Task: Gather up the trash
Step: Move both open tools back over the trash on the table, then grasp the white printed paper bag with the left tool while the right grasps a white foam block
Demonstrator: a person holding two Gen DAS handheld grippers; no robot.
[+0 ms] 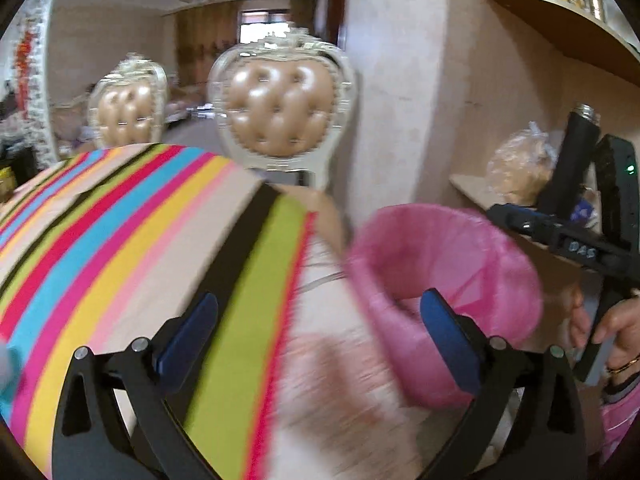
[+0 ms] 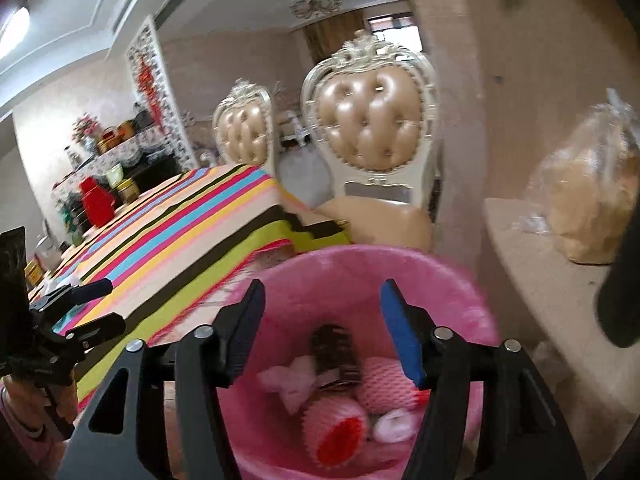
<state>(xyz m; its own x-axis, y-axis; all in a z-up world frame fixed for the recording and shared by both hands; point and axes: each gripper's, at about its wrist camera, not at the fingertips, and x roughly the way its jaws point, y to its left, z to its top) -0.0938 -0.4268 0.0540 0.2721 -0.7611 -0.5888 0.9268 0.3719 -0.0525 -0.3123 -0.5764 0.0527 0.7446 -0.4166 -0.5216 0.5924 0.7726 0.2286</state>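
A bin lined with a pink bag [image 2: 460,292] stands beside the striped table, also in the left wrist view [image 1: 472,248]. Inside it lie pink foam fruit nets [image 2: 384,376], a dark wrapper [image 2: 334,354] and crumpled white tissue [image 2: 288,380]. My right gripper [image 2: 324,320] is open and empty, right above the bin's mouth. My left gripper [image 1: 320,332] is open and empty, over the table's corner, left of the bin. The right gripper's body shows in the left wrist view [image 1: 576,248]; the left gripper shows in the right wrist view [image 2: 80,308].
The table has a striped cloth [image 1: 120,240] [image 2: 180,220]. Two tufted chairs [image 2: 372,128] stand behind it. A side shelf [image 2: 540,248] holds a bagged loaf [image 2: 588,200] and a black bottle [image 1: 572,160]. A red jug [image 2: 96,200] and jars stand at the table's far end.
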